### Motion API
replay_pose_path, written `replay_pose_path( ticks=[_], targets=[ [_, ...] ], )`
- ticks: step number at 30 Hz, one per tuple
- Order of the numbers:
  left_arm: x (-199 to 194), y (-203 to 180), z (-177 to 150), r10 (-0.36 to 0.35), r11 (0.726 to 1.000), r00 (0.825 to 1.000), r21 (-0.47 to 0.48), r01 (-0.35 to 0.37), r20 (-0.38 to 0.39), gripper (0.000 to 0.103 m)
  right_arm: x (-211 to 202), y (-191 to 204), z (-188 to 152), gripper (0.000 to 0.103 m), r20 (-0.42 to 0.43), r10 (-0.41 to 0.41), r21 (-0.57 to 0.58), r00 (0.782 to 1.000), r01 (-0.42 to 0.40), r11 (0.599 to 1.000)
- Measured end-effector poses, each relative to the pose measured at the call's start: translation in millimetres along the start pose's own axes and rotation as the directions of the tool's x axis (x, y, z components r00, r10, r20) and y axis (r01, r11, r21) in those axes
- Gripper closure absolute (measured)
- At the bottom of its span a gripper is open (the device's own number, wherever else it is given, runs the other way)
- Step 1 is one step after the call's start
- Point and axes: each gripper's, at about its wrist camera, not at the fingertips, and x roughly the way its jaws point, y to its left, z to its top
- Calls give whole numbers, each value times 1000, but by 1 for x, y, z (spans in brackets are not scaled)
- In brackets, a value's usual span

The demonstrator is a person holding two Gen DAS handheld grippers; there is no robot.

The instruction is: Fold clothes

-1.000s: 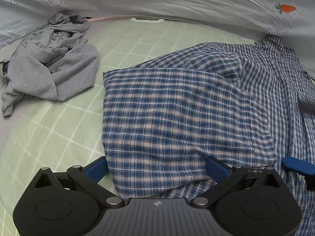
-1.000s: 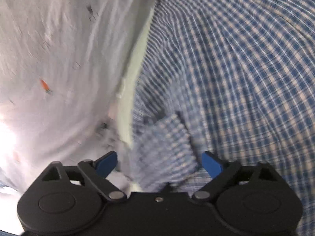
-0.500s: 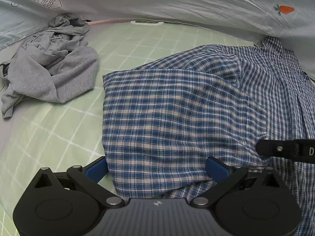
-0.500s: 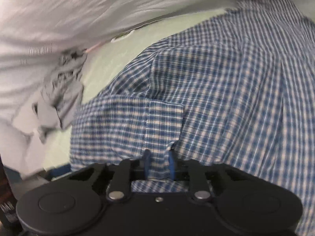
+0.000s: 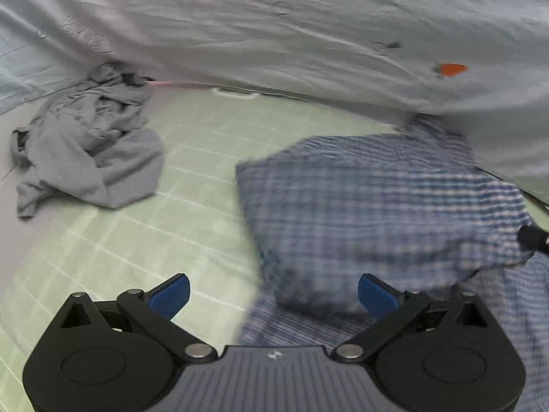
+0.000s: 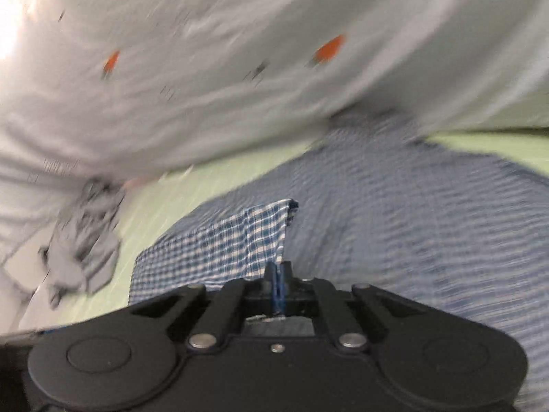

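Observation:
A blue-and-white checked shirt [image 5: 377, 213] lies on the pale green checked sheet [image 5: 192, 185]. In the right wrist view my right gripper [image 6: 277, 283] is shut on a cuffed sleeve end [image 6: 254, 237] of the checked shirt [image 6: 429, 226], lifted clear of the body of the garment. My left gripper [image 5: 272, 297] is open low over the shirt's near edge, with its blue fingers [image 5: 375, 295] either side of a raised fold and nothing pinched between them. A dark part of the right gripper [image 5: 535, 238] shows at the right edge of the left wrist view. Both views are motion-blurred.
A crumpled grey garment [image 5: 89, 151] lies in a heap at the left on the sheet, also seen blurred as the grey garment [image 6: 82, 240]. A white printed bed cover [image 5: 308, 34] with orange carrot marks rises along the back.
My right gripper closed on the sleeve end and has lifted it up and back. The left gripper has drawn back to the left, still open, and the shirt's left part has shifted right.

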Motion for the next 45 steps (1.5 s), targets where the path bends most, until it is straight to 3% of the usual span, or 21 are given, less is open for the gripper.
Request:
replay_pose_path(
  ticks=[5,10,14,17,23,34,36,38,42,44,45],
  targets=[
    [-7,-53,-36,-32,998,997,51,35,-75,0,-36,-67,-4,101,10,-102,74,995,100,992],
    [0,-103,-80,-38,992,984,112,59,-175,0,-50,-109,-21,101,-46,-85,102,995,90,991],
    [11,-119,-103,28,992,975,127,0,-221,0,-56,-134,-21,101,-54,-68,85,996,73,994],
    [15,-123,-115,81,989,976,135,-54,-203,0,-58,-152,-17,101,-40,-61,71,997,63,995],
    [14,-123,-117,109,993,974,72,-96,-197,0,-63,-199,0,101,11,-87,67,996,86,994],
    [11,-132,-122,188,978,964,-54,-201,-188,0,-73,-292,21,101,19,-287,74,958,285,956],
    [12,-135,-120,200,973,957,-73,-219,-210,0,-78,-300,19,91,28,-308,75,951,305,949],
    [12,-138,-121,203,973,953,-68,-223,-223,0,-85,-296,8,48,37,-305,79,952,301,950],
    [6,-140,-124,206,974,954,-45,-221,-217,0,-96,-289,-20,22,33,-290,91,956,286,954],
    [-2,-137,-127,193,977,961,-48,-207,-199,0,-101,-285,-34,2,32,-282,97,959,278,956],
    [-9,-133,-126,185,978,965,-60,-199,-184,0,-104,-283,-41,0,31,-279,100,960,274,956]
  ],
)
